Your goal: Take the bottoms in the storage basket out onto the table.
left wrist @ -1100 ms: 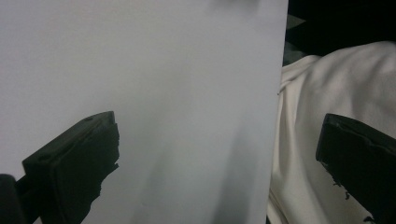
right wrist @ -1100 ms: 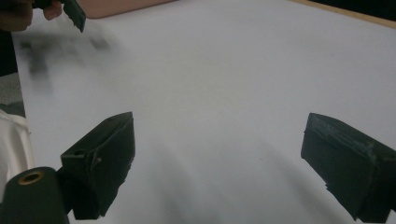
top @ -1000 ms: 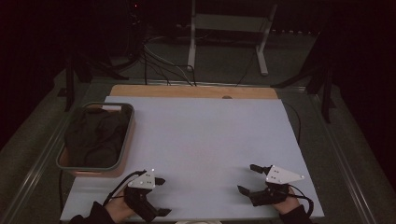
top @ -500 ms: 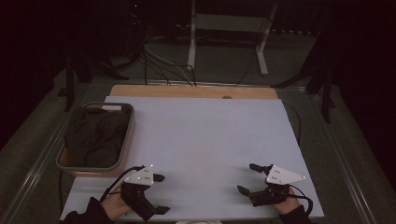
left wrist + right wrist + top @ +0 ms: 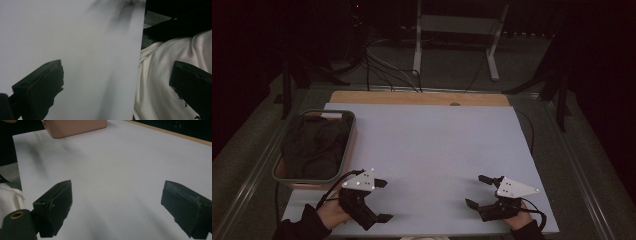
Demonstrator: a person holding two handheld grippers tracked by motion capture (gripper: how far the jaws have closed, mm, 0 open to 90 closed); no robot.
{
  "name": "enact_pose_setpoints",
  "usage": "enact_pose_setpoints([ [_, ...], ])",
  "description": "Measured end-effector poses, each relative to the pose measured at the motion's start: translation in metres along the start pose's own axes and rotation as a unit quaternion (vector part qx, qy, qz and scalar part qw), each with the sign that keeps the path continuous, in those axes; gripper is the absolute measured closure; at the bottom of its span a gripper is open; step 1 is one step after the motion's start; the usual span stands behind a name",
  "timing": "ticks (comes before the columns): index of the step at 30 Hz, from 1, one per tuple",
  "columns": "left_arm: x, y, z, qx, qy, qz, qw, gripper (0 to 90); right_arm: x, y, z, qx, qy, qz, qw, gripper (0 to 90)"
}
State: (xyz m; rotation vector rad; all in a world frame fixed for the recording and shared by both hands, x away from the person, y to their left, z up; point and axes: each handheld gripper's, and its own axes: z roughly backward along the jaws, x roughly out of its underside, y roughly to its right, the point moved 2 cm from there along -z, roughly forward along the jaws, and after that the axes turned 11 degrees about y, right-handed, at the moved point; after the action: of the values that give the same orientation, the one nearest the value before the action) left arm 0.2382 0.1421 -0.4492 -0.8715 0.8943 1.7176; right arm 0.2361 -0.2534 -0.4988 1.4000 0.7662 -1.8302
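Note:
Both grippers hover low over a white sheet (image 5: 427,145) near its front edge, each held in a hand. My left gripper (image 5: 383,200) is at the front left, open, with nothing between its wide-apart jaws. In the left gripper view (image 5: 117,66) the jaws straddle the sheet's edge, with a person's white shirt (image 5: 175,62) beyond it. At the front right, my right gripper (image 5: 475,190) is open and empty too. The right gripper view (image 5: 118,187) looks across bare sheet. A grey-rimmed pink bin (image 5: 349,140) at the left edge holds dark cloth (image 5: 314,145).
The bin's pink wall (image 5: 75,126) is far ahead in the right gripper view. A wooden strip (image 5: 412,97) runs along the table's far edge. Behind the table, cables (image 5: 382,70) and a white stand (image 5: 417,45) are on the dark floor.
My left gripper has edged slightly forward, away from the table's front edge. The right gripper has stayed almost where it was. Both remain open.

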Motion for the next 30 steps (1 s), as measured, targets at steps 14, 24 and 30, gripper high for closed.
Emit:
enact_pose_setpoints([
  [14, -0.016, -0.004, 0.011, -0.008, -0.001, -0.010, 0.9999, 0.3, -0.001, 0.000, -0.001, -0.001, 0.005, -0.001, 1.0000, 10.0],
  [24, -0.030, -0.012, 0.027, -0.026, 0.006, -0.011, 0.9996, 0.3, -0.002, -0.002, -0.003, -0.003, 0.002, 0.002, 1.0000, 10.0],
  [30, -0.035, -0.014, 0.034, -0.042, 0.011, -0.012, 0.9990, 0.3, -0.002, -0.001, -0.003, -0.003, 0.002, 0.002, 1.0000, 10.0],
])
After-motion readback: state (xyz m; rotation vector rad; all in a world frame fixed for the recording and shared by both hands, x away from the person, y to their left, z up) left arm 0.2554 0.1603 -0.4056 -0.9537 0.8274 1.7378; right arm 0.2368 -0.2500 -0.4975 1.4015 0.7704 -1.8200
